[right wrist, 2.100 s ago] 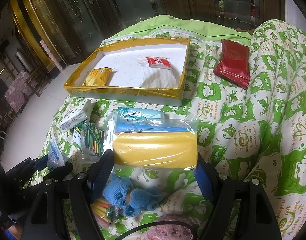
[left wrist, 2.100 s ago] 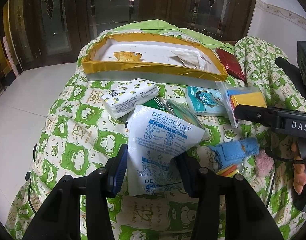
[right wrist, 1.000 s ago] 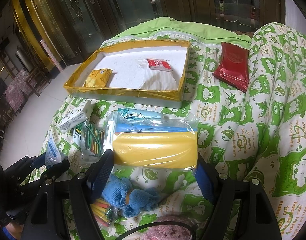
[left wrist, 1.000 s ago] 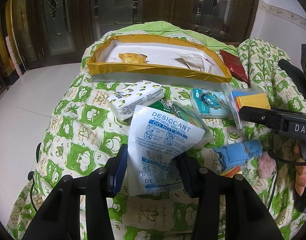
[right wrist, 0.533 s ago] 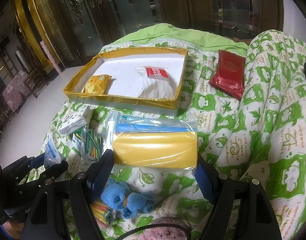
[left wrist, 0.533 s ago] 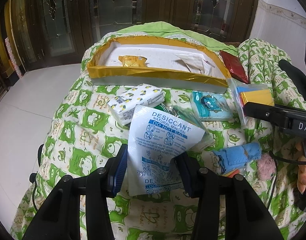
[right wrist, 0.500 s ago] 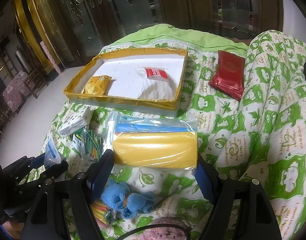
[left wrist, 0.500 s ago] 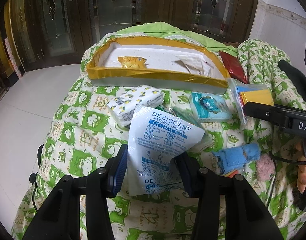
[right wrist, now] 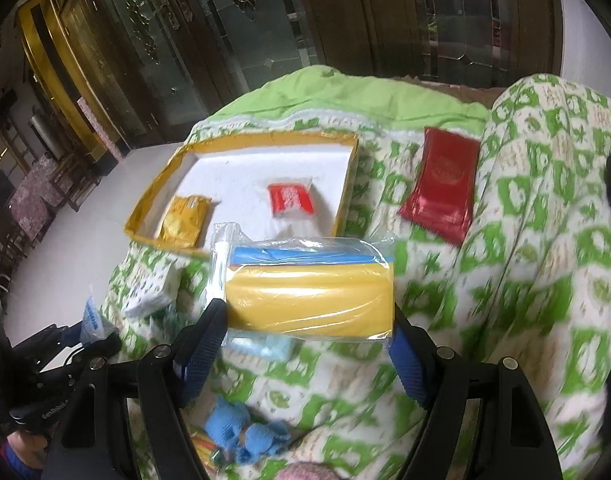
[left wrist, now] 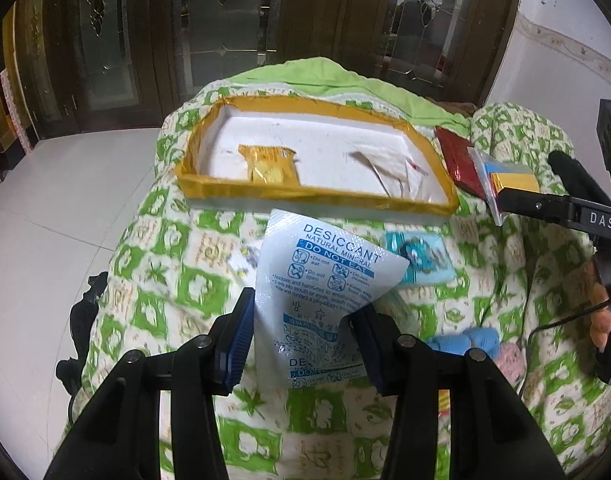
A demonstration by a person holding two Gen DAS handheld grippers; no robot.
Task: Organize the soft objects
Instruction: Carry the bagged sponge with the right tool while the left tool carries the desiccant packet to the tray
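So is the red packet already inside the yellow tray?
No, the red packet lies on the quilt beside the yellow tray, outside its rim.

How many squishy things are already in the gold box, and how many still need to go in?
Two packets lie in the gold box: a yellow one and a red-and-white one. In hand: the left gripper holds the desiccant bag, the right gripper the yellow pack. Left: the red pouch, blue toy, tissue pack.

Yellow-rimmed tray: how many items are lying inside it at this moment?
2. A yellow packet lies at the left end of the tray; a red-and-white packet lies right of centre. Nothing else shows inside.
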